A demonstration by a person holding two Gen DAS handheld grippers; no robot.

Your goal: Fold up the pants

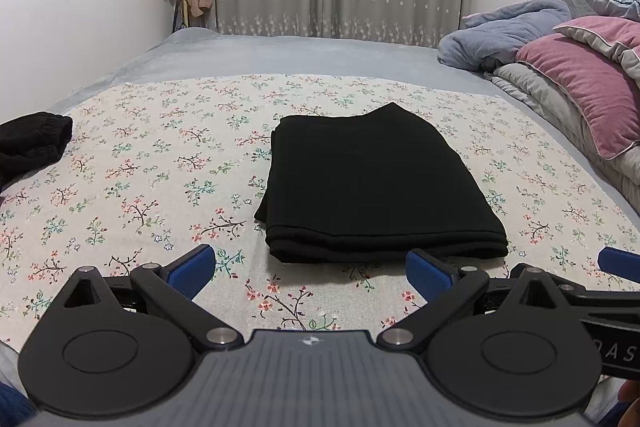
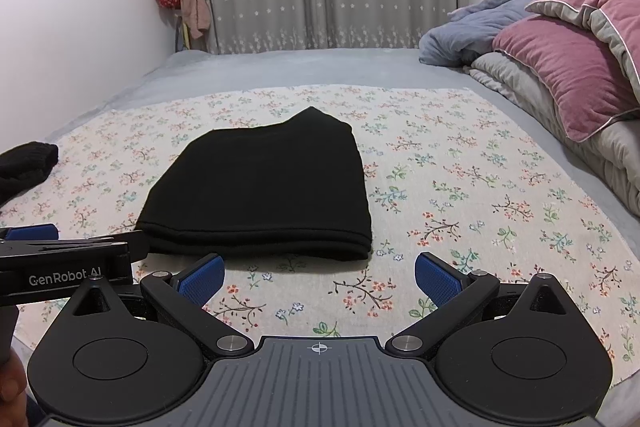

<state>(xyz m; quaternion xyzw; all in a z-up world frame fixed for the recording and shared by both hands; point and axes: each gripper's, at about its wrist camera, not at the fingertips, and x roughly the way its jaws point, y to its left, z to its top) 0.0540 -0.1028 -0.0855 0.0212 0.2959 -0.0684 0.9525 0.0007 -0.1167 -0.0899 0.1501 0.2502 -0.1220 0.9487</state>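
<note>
Left gripper [image 1: 308,273] fingers spread above floral sheet [image 1: 140,187]; folded pants [image 1: 372,183].

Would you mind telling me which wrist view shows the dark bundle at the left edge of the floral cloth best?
The left wrist view: the dark bundle appears larger there, with its gathered end showing. The right wrist view shows the same bundle smaller, cut off by the frame's left edge.

Even, diffuse indoor light, moderately bright; no glare. Soft, short shadows lie beneath the folded black pants [image 1: 380,187], whose surface detail is lost in near-uniform black. Fisheye distortion bows the bed [image 1: 280,55] edges, with dark vignetting at the 1 and 11 o'clock corners. Focus is sharp throughout both views.
</note>
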